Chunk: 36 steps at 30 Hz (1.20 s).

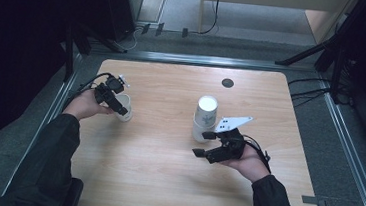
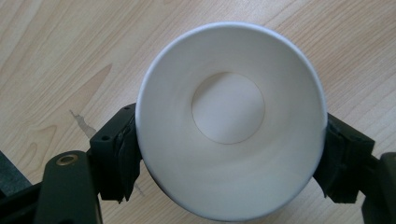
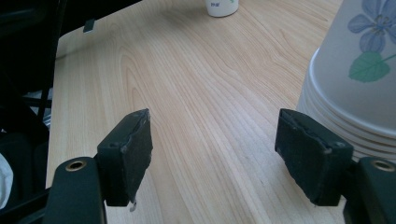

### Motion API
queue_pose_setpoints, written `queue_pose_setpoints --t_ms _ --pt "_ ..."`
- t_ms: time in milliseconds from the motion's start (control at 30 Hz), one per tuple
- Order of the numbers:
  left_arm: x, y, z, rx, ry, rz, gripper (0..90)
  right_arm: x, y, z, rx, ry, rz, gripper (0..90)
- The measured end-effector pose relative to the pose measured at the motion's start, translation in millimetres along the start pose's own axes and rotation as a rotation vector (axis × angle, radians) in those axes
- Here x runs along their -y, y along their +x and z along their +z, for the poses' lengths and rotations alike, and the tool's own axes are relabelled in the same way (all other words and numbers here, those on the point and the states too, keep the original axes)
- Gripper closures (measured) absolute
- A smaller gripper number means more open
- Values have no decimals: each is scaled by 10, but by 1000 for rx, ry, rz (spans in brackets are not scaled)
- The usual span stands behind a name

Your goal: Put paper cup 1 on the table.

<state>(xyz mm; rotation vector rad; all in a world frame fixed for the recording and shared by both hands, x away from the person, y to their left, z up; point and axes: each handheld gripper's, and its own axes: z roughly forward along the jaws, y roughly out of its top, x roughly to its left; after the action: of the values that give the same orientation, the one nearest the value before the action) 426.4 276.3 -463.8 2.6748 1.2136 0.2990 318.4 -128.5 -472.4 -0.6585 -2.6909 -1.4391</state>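
A: Where is the single paper cup (image 2: 231, 121) sitting?
B: It is standing upright, mouth up, on the wooden table (image 1: 166, 157) near its left edge, and the left gripper (image 1: 116, 102) is pinching it, one black jaw pressing each side of the wall.
A: And the other cups?
B: A stack of upside-down cups (image 1: 204, 117) with a flower print is standing near the table's middle, well apart from the single cup.
A: What is the right gripper (image 1: 208, 144) doing?
B: It is hovering just beside the stack, jaws spread wide, gripping nothing. In the right gripper view the stack's rims are lying just beyond one jaw.
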Motion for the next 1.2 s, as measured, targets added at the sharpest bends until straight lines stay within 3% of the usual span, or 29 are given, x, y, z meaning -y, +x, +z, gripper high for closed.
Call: queue_pose_setpoints --t_ms 300,367,567,967,1200 --pt "-3 -6 13 0 1 -5 197 0 7 13 2 6 -6 279" --pt "5 -5 17 36 -3 -10 189 -3 3 17 1 5 -4 280" --pt "27 4 57 44 0 -37 122 -8 2 5 2 2 -3 280" --pt "75 47 -11 83 -35 -75 85 -7 5 8 2 6 1 279" --pt "110 94 -127 101 -89 -100 77 -3 5 12 2 7 -3 280"
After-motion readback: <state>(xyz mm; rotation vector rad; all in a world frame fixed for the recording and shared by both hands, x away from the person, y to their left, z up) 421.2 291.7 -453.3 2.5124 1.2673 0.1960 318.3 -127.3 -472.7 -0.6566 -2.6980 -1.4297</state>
